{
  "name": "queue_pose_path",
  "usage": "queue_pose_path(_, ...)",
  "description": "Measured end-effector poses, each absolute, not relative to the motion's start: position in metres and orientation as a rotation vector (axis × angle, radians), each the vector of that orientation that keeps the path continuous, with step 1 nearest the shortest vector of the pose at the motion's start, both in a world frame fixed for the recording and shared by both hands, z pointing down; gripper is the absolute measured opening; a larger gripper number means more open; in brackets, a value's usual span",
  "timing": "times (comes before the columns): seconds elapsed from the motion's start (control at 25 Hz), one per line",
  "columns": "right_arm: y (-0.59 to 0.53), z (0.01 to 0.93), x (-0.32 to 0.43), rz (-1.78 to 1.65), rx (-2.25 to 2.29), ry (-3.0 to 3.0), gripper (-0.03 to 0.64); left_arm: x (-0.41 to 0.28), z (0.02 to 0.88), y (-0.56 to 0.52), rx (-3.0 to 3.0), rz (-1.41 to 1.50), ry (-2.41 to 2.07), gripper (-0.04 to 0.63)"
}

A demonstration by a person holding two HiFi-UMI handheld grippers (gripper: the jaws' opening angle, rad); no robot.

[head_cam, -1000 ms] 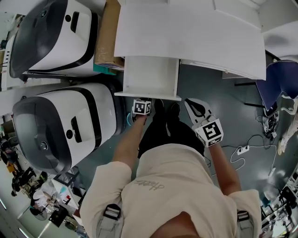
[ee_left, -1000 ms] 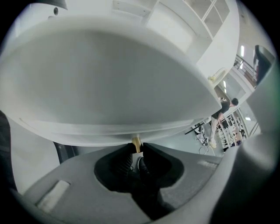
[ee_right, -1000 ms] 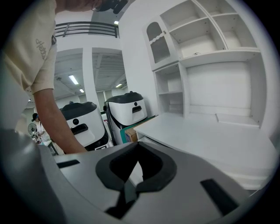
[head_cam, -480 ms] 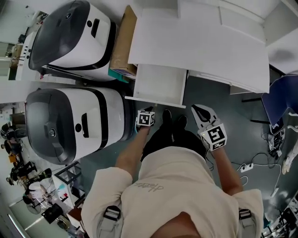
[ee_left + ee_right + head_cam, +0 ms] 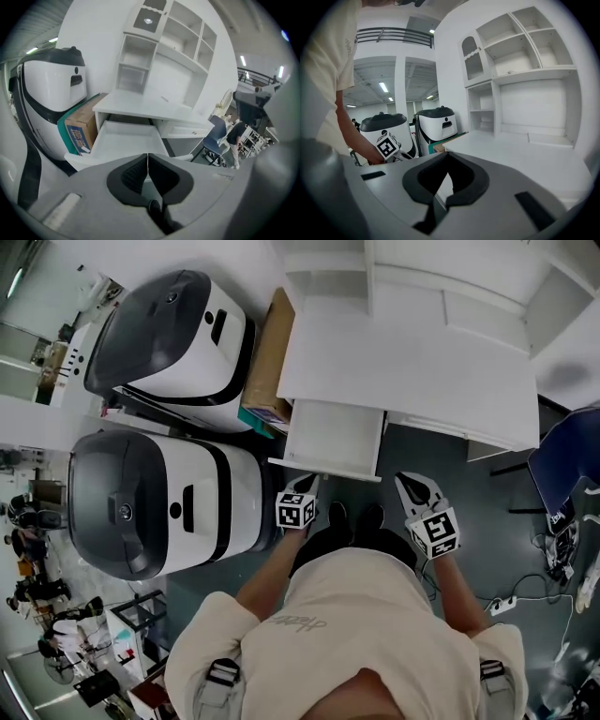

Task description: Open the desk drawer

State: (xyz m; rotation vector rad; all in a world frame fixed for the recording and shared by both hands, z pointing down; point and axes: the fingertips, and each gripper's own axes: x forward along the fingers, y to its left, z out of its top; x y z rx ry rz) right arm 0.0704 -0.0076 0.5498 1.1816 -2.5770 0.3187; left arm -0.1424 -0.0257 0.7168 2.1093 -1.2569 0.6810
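**Head view:** The drawer point(image 5: 334, 435) already stands pulled well out from under the front edge of the bench point(image 5: 422, 362), near its left end. Its white inside is bare. Your left claw point(image 5: 307, 484) points at the drawer's front, just beside its left corner; whether it touches cannot be told from above. Your right claw point(image 5: 411, 486) hangs off the drawer's right front corner, over the dark floor and apart from the drawer. Two white machines point(image 5: 155, 498) and a cardboard box point(image 5: 267, 362) crowd the bench's left side.

**Left gripper view:** The left claw's point(image 5: 147, 158) jaws are pressed together, tip to tip, with nothing between them. Beyond them the drawer point(image 5: 126, 135) lies open and empty below the bench point(image 5: 140, 104), with the box point(image 5: 79, 125) at its left.

**Right gripper view:** The right claw's point(image 5: 447, 155) jaws also meet at the tips and hold nothing. They face along the bench point(image 5: 520, 154) toward the shelf unit point(image 5: 525, 56) at its back.

**Progress:** The opening looks done, or very nearly so. Only a last short pull could remain, if the drawer has any travel left. Neither claw has a hold on it now.
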Motion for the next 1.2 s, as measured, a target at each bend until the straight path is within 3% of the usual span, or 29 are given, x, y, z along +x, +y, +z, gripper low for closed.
queue_pose_path(0.48,-0.016,0.478,0.067,0.212,1.439,-2.598,-0.005,-0.120,0.534,-0.065,2.517,0.491,-1.233,0.020)
queue_pose_path(1.2,-0.047,0.396,0.040,-0.016,1.511,-2.644,-0.005,-0.119,0.411,-0.096,2.762,0.376,-1.295,0.020)
